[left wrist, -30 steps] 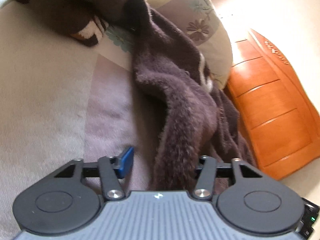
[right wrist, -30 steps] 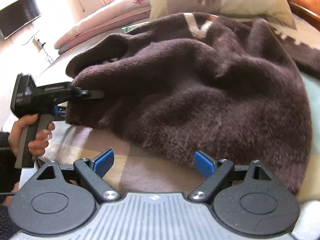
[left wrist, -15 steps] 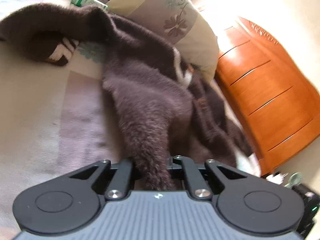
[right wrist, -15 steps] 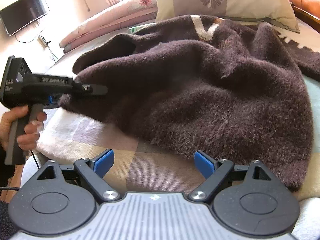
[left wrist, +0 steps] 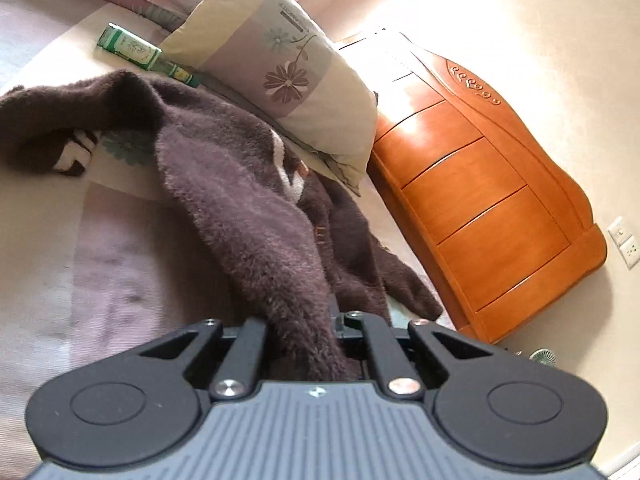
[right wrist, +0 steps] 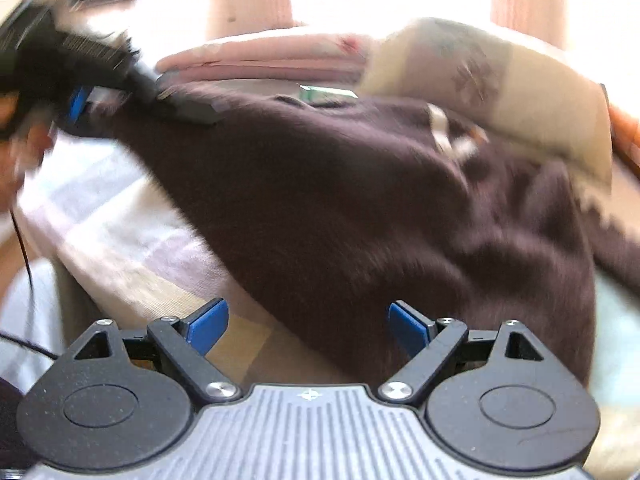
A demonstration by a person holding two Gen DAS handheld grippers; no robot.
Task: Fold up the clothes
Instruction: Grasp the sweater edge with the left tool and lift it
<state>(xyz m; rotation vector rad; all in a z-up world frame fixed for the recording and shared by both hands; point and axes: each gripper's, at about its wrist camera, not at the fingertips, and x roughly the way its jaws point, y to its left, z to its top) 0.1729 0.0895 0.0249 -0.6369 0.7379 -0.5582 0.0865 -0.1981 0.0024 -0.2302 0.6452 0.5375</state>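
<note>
Sweater (left wrist: 248, 216) now lifted, left gripper (left wrist: 304, 344) clamped.

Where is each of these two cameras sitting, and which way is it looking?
Left wrist view: sits on the left gripper, looking along its fingers, shut on the brown sweater, toward a floral pillow and wooden headboard.
Right wrist view: sits on the right gripper, fingers open, looking across the bed; the left gripper and a hand show at upper left.
Shared: the sweater, pillow and green box.
</note>
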